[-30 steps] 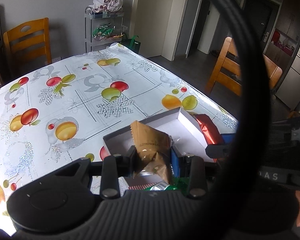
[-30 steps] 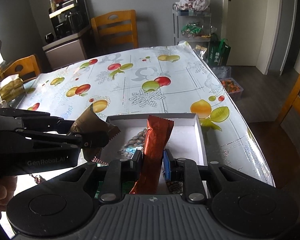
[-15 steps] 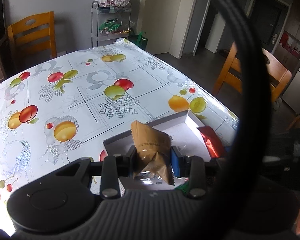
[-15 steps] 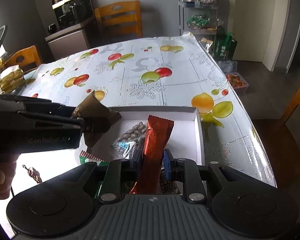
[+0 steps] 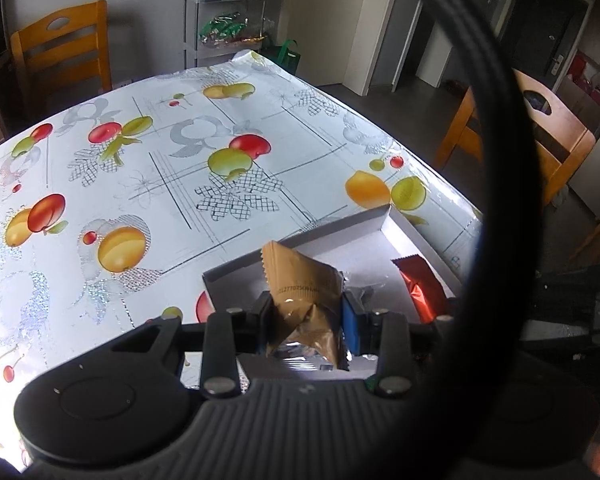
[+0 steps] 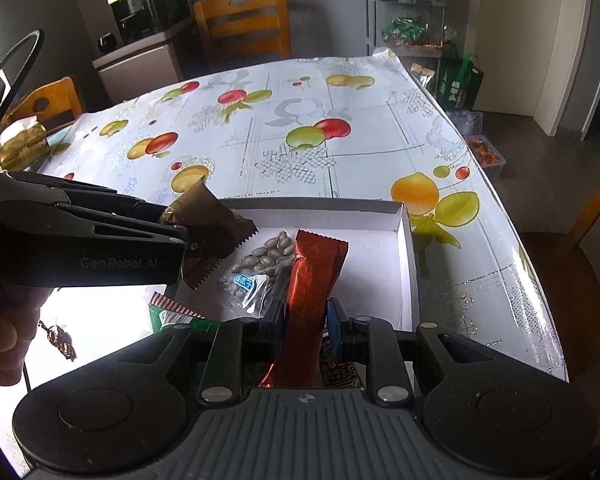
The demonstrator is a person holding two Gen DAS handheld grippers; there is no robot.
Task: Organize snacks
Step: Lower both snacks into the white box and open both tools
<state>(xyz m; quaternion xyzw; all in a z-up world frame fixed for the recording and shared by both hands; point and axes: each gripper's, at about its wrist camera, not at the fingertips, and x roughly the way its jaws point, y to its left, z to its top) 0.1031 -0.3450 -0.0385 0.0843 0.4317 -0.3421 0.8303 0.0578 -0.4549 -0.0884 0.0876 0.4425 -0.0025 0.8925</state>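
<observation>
Here, a table under a fruit-print tablecloth [image 6: 340, 128], spread across most of both views, with a shallow white cardboard box [image 6: 405, 240] near the 6 o'clock edge in the right wrist view

Inside the box, toward its 9 o'clock side, a clear packet of dark nuts [image 6: 260, 268] lying flat on the floor of it

At 6 o'clock in the right wrist view, the right gripper [image 6: 306, 316], jaws clamped on a red foil snack bar [image 6: 312, 280] that stands nearly upright above the near end of the box

From 9 o'clock in that same view, the left gripper [image 6: 192, 236] reaching in, jaws pinched on a brown serrated-edge snack packet [image 6: 208, 216] held above the box's left wall; same brown packet [image 5: 300, 280] between the jaws at 6 o'clock in the left wrist view

Just outside the box at 7 o'clock, a green packet with a red-and-white striped edge [image 6: 172, 312], partly hidden behind the gripper body

Farther out at 9 o'clock on the table, a gold foil bag [image 6: 20, 146]
</observation>
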